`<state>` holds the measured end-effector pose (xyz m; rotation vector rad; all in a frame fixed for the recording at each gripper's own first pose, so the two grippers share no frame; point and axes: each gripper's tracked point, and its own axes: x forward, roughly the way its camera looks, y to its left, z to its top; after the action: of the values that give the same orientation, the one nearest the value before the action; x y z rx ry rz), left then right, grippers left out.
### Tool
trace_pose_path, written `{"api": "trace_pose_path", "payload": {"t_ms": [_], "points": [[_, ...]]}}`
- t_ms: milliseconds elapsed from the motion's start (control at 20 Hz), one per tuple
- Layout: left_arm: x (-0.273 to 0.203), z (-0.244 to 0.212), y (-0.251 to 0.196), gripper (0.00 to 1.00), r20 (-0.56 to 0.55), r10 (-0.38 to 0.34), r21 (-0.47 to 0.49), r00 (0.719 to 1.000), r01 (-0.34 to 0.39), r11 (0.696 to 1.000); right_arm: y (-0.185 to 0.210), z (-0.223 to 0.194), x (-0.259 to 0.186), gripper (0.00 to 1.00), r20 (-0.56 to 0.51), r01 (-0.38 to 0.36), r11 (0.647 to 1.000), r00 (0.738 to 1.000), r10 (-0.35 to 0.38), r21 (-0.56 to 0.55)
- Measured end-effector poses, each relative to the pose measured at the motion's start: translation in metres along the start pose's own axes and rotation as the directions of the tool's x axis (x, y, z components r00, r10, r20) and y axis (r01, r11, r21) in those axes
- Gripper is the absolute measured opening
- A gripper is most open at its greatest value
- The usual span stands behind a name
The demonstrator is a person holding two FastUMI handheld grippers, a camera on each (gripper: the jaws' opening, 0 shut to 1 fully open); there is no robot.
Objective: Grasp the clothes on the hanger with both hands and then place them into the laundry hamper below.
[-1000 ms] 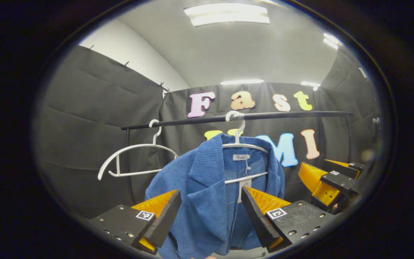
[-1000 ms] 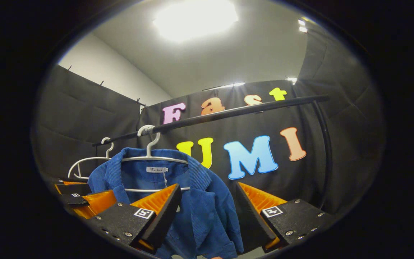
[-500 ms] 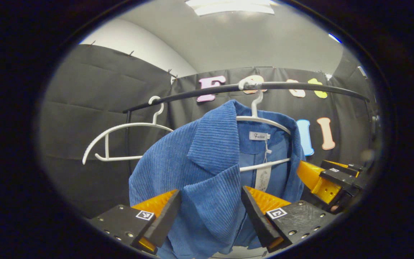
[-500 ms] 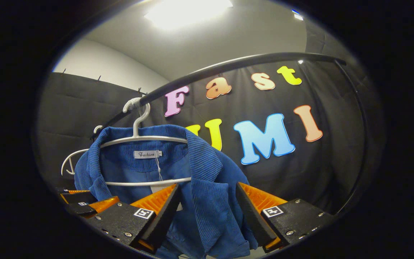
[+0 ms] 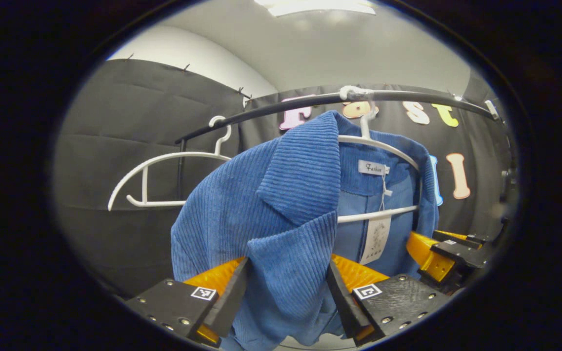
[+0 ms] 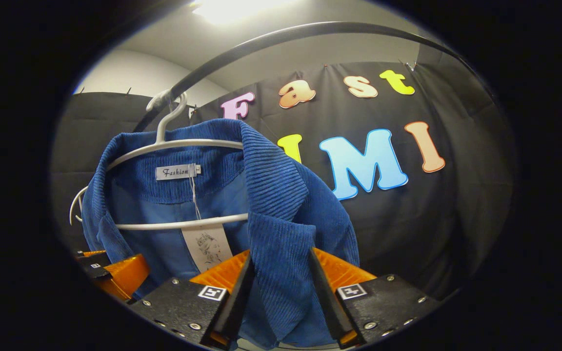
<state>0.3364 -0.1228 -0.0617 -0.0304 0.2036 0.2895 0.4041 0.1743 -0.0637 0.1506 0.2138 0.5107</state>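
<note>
Jacket point(image 5: 286, 229) lapels sit pinched in both narrowed tools.

Both grippers moved in close: left gripper point(image 5: 286, 292) and right gripper point(image 6: 278, 287) now straddle blue jacket point(image 5: 271, 214) lapels, jaws narrower than before.

Blue ribbed jacket point(image 5: 281, 195) (white hangers point(image 5: 164, 161)), black rail point(image 5: 286, 103).

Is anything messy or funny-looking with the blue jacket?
Nothing looks wrong. The blue corduroy jacket hangs open on its white hanger, a paper tag dangling inside. Each gripper, left and right, has a front lapel between its fingers.
</note>
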Motion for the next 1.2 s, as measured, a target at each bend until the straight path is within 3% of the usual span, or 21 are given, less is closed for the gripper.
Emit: {"api": "trace_pose_path", "payload": {"t_ms": [150, 200, 300, 450, 500, 600, 650, 1200], "points": [[0.004, 0.0, -0.001, 0.59, -0.007, -0.029, 0.004, 1.0, 0.029, 1.0, 0.001, 0.007, -0.001, 0.32, 0.03, -0.012, 1.0, 0.999, 0.012, -0.012], [0.006, 0.001, -0.003, 0.49, -0.004, -0.051, -0.003, 0.999, 0.051, 0.999, -0.003, 0.014, -0.007, 0.11, 0.063, 0.002, 1.0, 0.998, 0.0, -0.027], [-0.002, 0.009, 0.012, 0.3, 0.032, -0.017, -0.012, 0.999, 0.017, 1.0, 0.001, 0.021, -0.017, 0.02, 0.093, -0.009, 0.998, 0.996, 0.014, -0.055], [-0.015, 0.026, 0.019, 0.01, 0.08, -0.034, -0.016, 0.996, 0.036, 0.999, -0.008, 0.04, -0.029, 0.01, 0.158, 0.018, 0.996, 0.987, -0.003, -0.091], [-0.018, 0.032, 0.021, 0.05, 0.089, -0.039, -0.014, 0.995, 0.04, 0.999, -0.01, 0.048, -0.032, 0.01, 0.18, 0.03, 0.995, 0.984, -0.012, -0.097], [-0.028, 0.044, 0.03, 0.01, 0.109, -0.041, -0.006, 0.993, 0.042, 0.999, -0.014, 0.066, -0.038, 0.01, 0.229, 0.048, 0.994, 0.973, -0.023, -0.102], [-0.035, 0.052, 0.035, 0.05, 0.125, -0.042, -0.003, 0.991, 0.043, 0.999, -0.018, 0.073, -0.041, 0.01, 0.247, 0.06, 0.992, 0.968, -0.031, -0.108], [-0.057, 0.127, 0.082, 0.05, 0.198, -0.066, 0.068, 0.978, 0.054, 0.996, -0.048, 0.139, -0.047, 0.01, 0.397, 0.158, 0.966, 0.916, -0.066, -0.204]]}}
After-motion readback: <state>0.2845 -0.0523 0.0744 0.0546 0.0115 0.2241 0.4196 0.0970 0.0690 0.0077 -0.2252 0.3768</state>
